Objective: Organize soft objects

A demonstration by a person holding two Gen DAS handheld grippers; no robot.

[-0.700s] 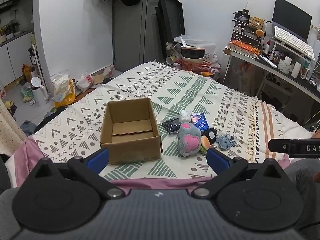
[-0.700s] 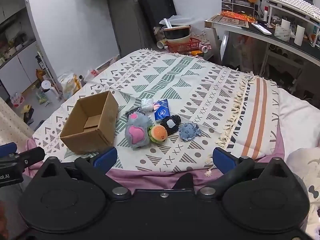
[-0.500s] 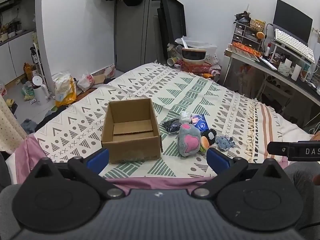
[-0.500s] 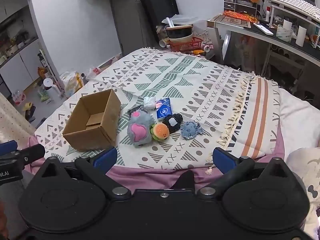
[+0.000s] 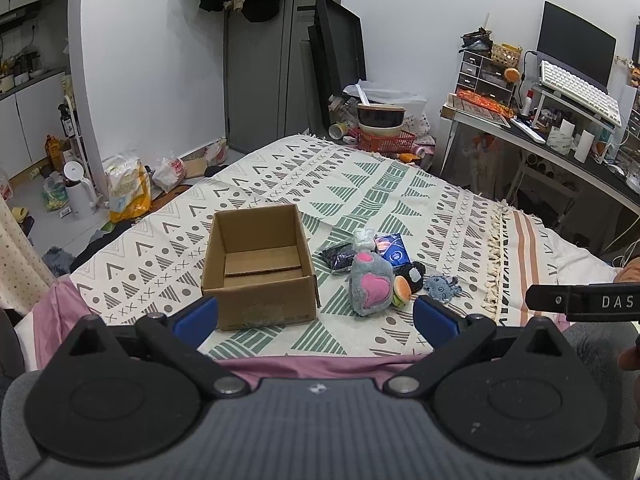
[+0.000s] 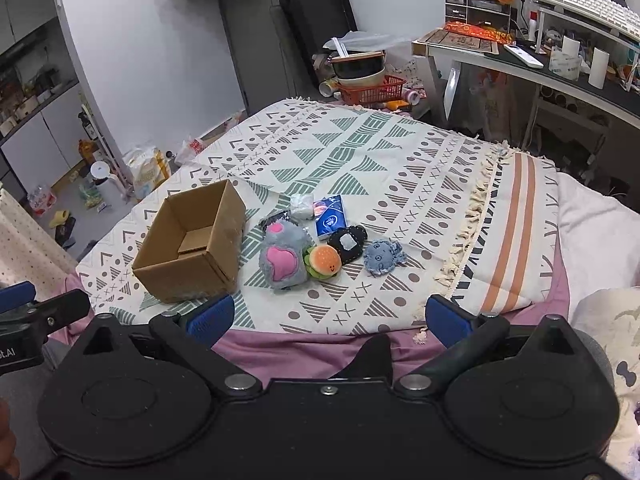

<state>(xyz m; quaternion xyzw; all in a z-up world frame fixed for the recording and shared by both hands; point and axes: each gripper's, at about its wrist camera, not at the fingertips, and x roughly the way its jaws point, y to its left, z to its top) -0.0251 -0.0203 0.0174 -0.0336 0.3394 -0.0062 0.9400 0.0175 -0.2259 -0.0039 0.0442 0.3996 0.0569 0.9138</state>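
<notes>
An empty open cardboard box (image 5: 258, 266) (image 6: 192, 248) stands on a patterned bedspread (image 5: 384, 184) (image 6: 360, 152). To its right lie soft things: a grey plush with a pink heart (image 5: 371, 288) (image 6: 282, 260), a burger plush (image 5: 402, 290) (image 6: 325, 261), a black plush (image 5: 415, 274) (image 6: 347, 241), a blue octopus (image 5: 442, 287) (image 6: 382, 257), a blue tissue pack (image 5: 392, 249) (image 6: 329, 221), a white wad (image 6: 301, 205) and a dark pouch (image 5: 338, 255). My left gripper (image 5: 316, 318) and right gripper (image 6: 328, 316) hover open near the bed's front edge, both holding nothing.
A desk (image 5: 568, 148) with a keyboard and monitor stands at the right. A red basket with bowls (image 5: 380, 136) sits past the bed's far end. Bags and bottles (image 5: 124, 190) litter the floor at the left. A pink sheet (image 6: 304, 344) edges the bed in front.
Both cameras have tilted slightly, so the box and toys sit a little differently in view. Nothing on the bed has moved, and both grippers stay open.
</notes>
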